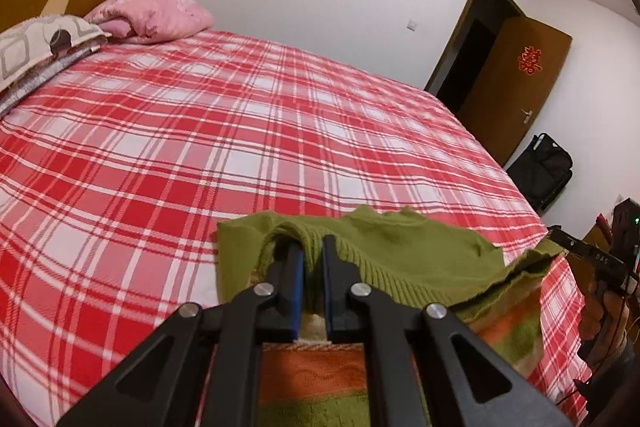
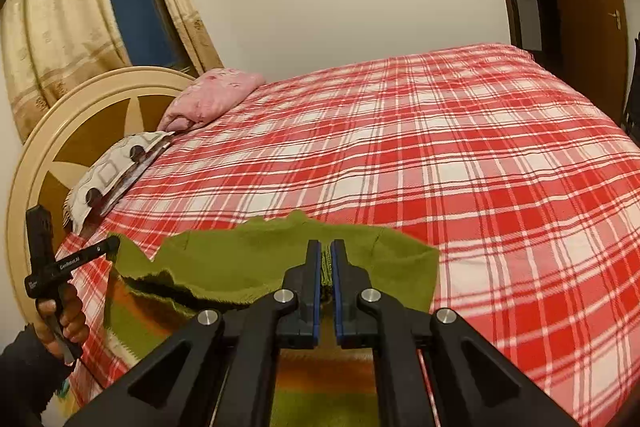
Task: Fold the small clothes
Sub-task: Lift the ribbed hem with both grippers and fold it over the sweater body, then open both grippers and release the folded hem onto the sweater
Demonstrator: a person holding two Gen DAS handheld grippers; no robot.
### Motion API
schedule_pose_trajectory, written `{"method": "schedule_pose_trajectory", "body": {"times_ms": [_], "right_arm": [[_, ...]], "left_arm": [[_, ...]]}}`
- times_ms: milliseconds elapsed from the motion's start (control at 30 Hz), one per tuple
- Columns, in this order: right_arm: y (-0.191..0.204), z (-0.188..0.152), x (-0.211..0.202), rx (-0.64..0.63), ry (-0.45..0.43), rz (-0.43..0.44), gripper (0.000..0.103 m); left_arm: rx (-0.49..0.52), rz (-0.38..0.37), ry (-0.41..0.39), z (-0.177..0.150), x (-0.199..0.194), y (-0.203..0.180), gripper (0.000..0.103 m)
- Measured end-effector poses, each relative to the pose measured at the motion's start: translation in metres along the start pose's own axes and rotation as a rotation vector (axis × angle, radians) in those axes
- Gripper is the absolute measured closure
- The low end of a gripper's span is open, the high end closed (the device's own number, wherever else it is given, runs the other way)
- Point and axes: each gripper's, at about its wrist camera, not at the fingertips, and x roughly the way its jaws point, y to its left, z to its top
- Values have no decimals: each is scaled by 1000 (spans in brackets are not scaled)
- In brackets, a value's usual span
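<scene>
A small olive-green knitted garment (image 1: 400, 247) with orange and green stripes lower down hangs over the near edge of the bed. My left gripper (image 1: 313, 245) is shut on its ribbed green edge, the cloth bunched between the blue pads. In the right wrist view the same garment (image 2: 248, 259) is stretched sideways, and my right gripper (image 2: 326, 247) is shut on its top edge. The right gripper's body (image 1: 592, 259) shows at the far right of the left view; the left gripper's handle (image 2: 52, 267), held by a hand, shows at the left of the right view.
The bed (image 1: 240, 127) wears a red-and-white plaid sheet. A pink pillow (image 1: 152, 15) and a patterned quilt (image 1: 36, 47) lie by the round headboard (image 2: 80, 131). A brown door (image 1: 516, 87) and a black bag (image 1: 540, 171) stand past the bed's far side.
</scene>
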Motion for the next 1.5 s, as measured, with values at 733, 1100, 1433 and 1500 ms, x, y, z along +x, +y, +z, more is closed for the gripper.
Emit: {"method": "schedule_pose_trajectory", "body": {"times_ms": [733, 1100, 1433, 1500], "right_arm": [[-52, 13, 122, 70, 176, -82, 95], [-36, 3, 118, -25, 238, -40, 37], [-17, 9, 127, -124, 228, -159, 93], [-19, 19, 123, -119, 177, -209, 94]], "left_arm": [[49, 130, 66, 10, 50, 16, 58], [136, 164, 114, -50, 8, 9, 26], [81, 192, 190, -74, 23, 28, 21], [82, 201, 193, -77, 26, 27, 20]]}}
